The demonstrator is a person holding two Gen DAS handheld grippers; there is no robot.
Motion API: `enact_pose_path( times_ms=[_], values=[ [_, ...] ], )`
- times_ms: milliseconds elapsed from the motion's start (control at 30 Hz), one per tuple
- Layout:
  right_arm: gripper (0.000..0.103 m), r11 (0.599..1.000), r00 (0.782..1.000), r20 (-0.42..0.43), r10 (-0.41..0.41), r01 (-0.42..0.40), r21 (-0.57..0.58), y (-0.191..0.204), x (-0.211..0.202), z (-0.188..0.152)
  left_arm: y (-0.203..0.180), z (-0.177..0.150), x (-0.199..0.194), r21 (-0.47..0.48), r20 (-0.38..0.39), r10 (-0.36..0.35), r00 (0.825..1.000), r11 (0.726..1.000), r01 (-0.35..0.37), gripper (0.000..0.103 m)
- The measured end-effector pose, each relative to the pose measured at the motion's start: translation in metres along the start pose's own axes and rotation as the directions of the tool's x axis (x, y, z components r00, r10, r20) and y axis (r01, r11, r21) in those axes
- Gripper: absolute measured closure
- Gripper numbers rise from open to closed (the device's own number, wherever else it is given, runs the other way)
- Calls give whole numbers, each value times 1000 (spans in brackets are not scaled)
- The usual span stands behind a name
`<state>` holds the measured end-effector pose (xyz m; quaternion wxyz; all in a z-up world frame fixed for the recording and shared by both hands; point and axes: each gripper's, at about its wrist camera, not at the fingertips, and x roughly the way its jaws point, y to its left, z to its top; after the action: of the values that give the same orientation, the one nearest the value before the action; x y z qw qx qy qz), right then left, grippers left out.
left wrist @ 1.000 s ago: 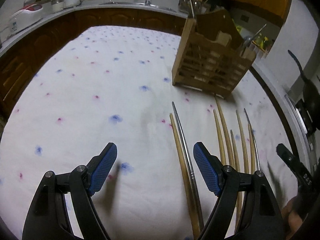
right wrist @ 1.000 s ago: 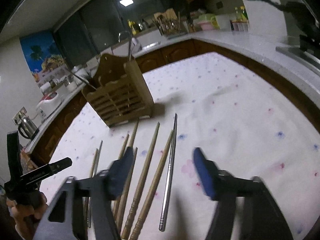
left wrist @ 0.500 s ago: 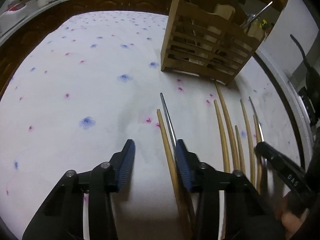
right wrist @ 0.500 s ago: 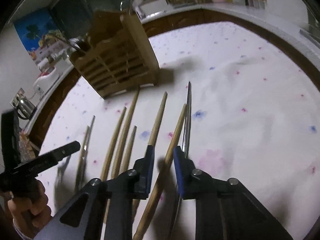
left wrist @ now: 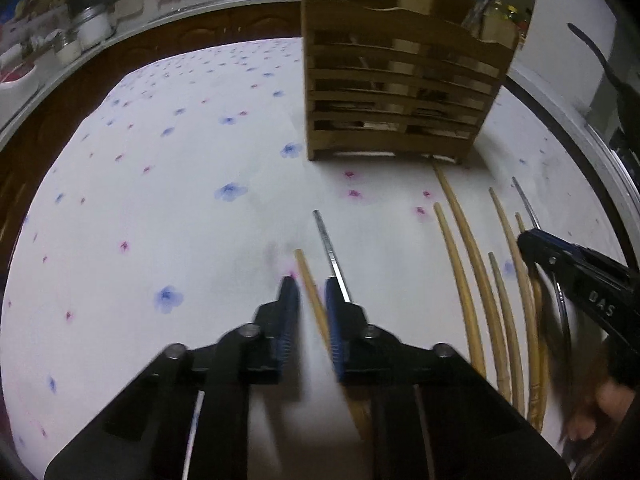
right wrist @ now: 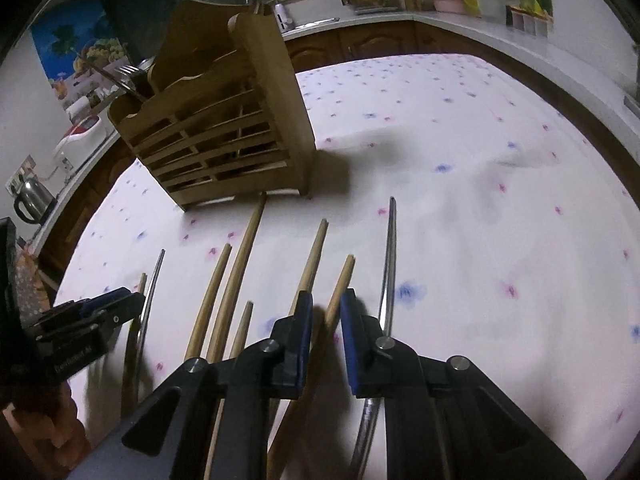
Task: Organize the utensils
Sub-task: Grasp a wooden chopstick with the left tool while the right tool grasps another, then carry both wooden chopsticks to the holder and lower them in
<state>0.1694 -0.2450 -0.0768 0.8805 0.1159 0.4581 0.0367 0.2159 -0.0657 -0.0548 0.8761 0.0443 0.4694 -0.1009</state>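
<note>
Several wooden chopsticks and two metal ones lie side by side on a flowered tablecloth (left wrist: 160, 200), pointing at a slatted wooden utensil holder (left wrist: 392, 92) (right wrist: 224, 148). My left gripper (left wrist: 310, 282) is low over the leftmost wooden chopstick (left wrist: 304, 268). Its jaws are closing, with the stick between them and a thin gap still beside it. A metal chopstick (left wrist: 326, 236) runs just right of its right finger. My right gripper (right wrist: 326, 298) straddles another wooden chopstick (right wrist: 344, 276) with narrow jaws that are not pressing. A second metal chopstick (right wrist: 390, 248) lies just to its right.
The holder has a fork and spoons in its back compartments. A curved counter rings the table, with a kettle (right wrist: 30, 196), jars and a dish rack. Each view shows the other gripper at its edge, and a person's hand (right wrist: 40, 420) holds it.
Both grippers came forward and down onto the row of chopsticks. Their jaws went from wide apart to narrow, each now with one wooden chopstick between the pads.
</note>
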Motion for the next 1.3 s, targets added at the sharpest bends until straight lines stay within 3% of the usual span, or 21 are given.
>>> enact_pose_path(
  times_ms=[167, 433, 833, 1067, 1300],
  values=[
    [93, 999, 1000, -1, -29, 29, -38, 5, 3, 3, 2, 0, 0, -6, 1, -3, 1000, 1000, 3, 97],
    [98, 998, 998, 38, 49, -50, 26, 2, -27, -1, 29, -4, -35, -124, 52, -118, 992, 985, 124, 99],
    [98, 989, 958, 246, 144, -144, -19, 20, -130, 13, 46, 3, -132, -150, 248, -233, 940, 950, 275, 99],
    [98, 987, 924, 347, 160, -156, -40, 25, -167, 26, 53, 10, -171, -135, 336, -236, 912, 946, 295, 99],
    [98, 986, 906, 389, 164, -160, -44, 24, -178, 35, 56, 15, -186, -130, 376, -223, 899, 948, 290, 99]
  ],
)
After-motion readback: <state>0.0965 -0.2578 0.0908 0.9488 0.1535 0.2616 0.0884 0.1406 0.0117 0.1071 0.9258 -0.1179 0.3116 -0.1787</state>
